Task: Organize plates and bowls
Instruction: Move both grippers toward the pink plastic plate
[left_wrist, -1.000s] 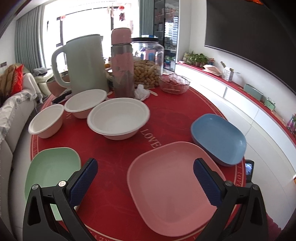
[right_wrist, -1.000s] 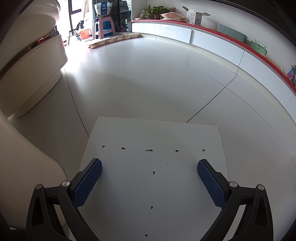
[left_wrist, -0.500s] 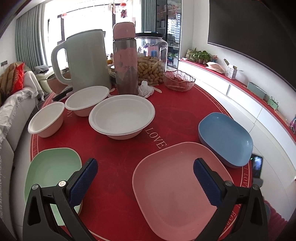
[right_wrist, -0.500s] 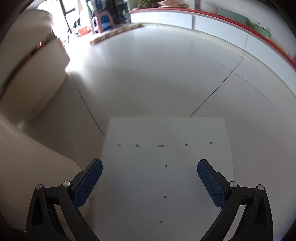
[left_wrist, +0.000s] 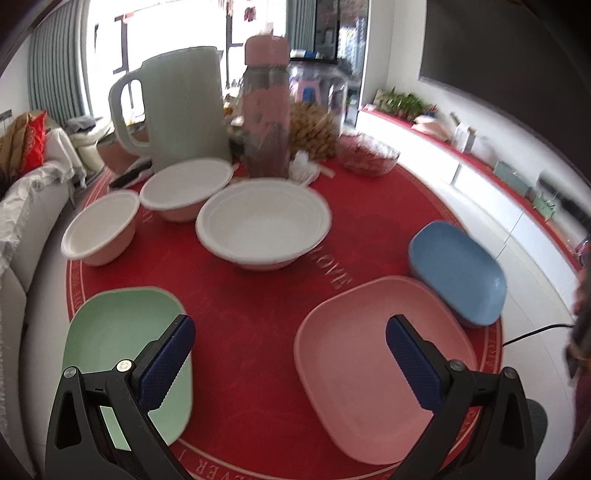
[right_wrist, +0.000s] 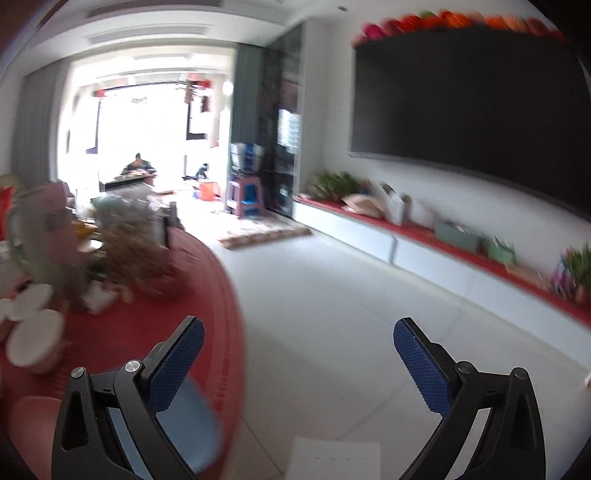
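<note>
- My left gripper (left_wrist: 290, 354) is spread wide, nothing between the blue pads (left_wrist: 166, 365), hanging above the near edge of the red table (left_wrist: 258, 306).
- Pink plate (left_wrist: 369, 339) lies near right on the table, partly behind my right-side finger; blue plate (left_wrist: 458, 273) is just behind it to the right, rims touching or overlapping, can't tell which.
- Green plate (left_wrist: 110, 332) lies near left, partly under my left-side finger, well apart from the pink one.
- Three white bowls mid-table, all upright: large bowl (left_wrist: 264, 221) in the centre, medium bowl (left_wrist: 186, 192) behind-left of it, small bowl (left_wrist: 99, 230) furthest left. The rims look close; contact unclear.
- Behind the bowls: pale green kettle (left_wrist: 181, 110), pink bottle (left_wrist: 266, 110), glass jar (left_wrist: 321, 110) with nuts, and a clear dish (left_wrist: 369, 157) to the right.
- My right gripper (right_wrist: 298, 363) is also spread wide and empty, out past the table's right edge over white floor (right_wrist: 332, 314); this view is badly blurred.
- In the right wrist view the blue plate (right_wrist: 192, 424) sits under the left-side finger, a strip of pink plate (right_wrist: 29, 417) at the lower left, white bowls (right_wrist: 33, 347) further back.
- Dark TV screen (right_wrist: 461, 110) on the far wall above a red-topped cabinet (right_wrist: 406, 240).
</note>
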